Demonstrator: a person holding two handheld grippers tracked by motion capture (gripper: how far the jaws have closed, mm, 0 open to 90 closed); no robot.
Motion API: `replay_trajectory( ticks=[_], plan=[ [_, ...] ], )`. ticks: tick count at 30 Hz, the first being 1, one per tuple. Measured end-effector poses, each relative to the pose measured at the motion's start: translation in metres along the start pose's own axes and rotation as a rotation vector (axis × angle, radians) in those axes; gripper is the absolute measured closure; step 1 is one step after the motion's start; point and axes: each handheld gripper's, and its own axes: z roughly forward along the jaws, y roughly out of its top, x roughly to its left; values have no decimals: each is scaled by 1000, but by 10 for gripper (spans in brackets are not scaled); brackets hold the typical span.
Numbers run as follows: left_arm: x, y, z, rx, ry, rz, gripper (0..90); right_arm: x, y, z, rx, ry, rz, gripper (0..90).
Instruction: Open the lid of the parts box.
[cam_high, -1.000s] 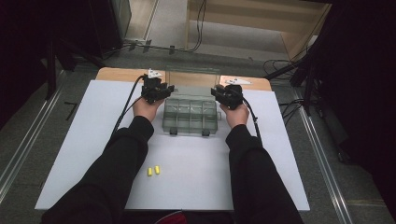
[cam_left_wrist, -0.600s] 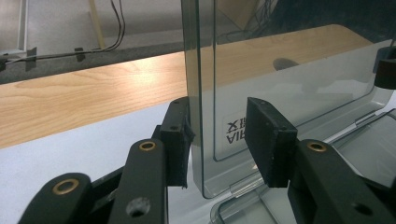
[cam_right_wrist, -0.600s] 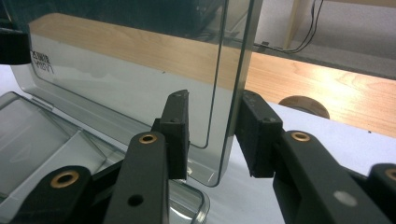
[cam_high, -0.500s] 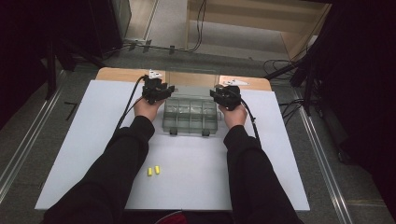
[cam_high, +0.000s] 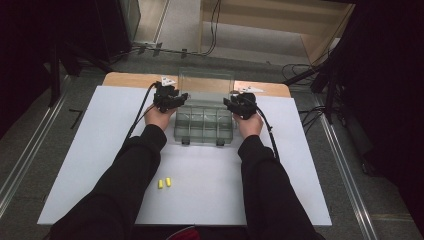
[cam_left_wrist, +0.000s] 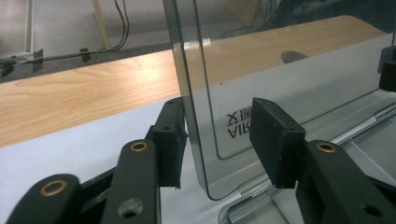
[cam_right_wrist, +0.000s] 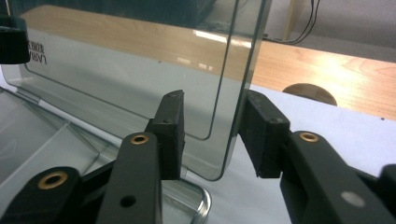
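Note:
A clear plastic compartment box (cam_high: 205, 125) sits on the white board, its see-through lid (cam_high: 206, 82) standing upright at the back. My left gripper (cam_high: 175, 98) is at the lid's left edge and my right gripper (cam_high: 235, 104) at its right edge. In the left gripper view the lid (cam_left_wrist: 280, 70) stands between the jaws of the left gripper (cam_left_wrist: 222, 135), close by the left pad and apart from the right one. In the right gripper view the lid (cam_right_wrist: 140, 79) stands between the jaws of the right gripper (cam_right_wrist: 215, 135), with a gap at the left pad. Both pairs of jaws have just been opening.
Two small yellow pieces (cam_high: 164, 183) lie on the white board (cam_high: 90, 150) near its front, between the person's forearms. The wooden tabletop (cam_high: 130, 79) shows behind the board. Cables trail on the floor beyond the table.
Both hands stay at the back corners of the box. The grippers sit a little farther back against the upright lid than before.

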Motion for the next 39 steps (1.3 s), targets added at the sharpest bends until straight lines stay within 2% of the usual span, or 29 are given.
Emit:
replay_trajectory(
  ticks=[3,7,16,19,27,35,39],
  plan=[
    [0,-1,2,10,-6,-21,537,0,-1,2,10,-6,9,566],
    [0,-3,3,17,0,-17,525,-2,-2,4,14,10,48,562],
    [2,-6,7,28,-10,-36,514,0,-4,6,32,1,38,533],
    [0,-7,9,37,-8,-25,482,-1,-5,7,37,-1,31,529],
    [0,-11,12,68,3,-30,466,-1,-6,7,54,-3,68,507],
    [1,-12,13,64,-10,-53,462,-3,-6,7,61,4,82,509],
    [2,-13,14,62,-18,-66,459,-3,-6,8,61,13,104,511]
  ],
)
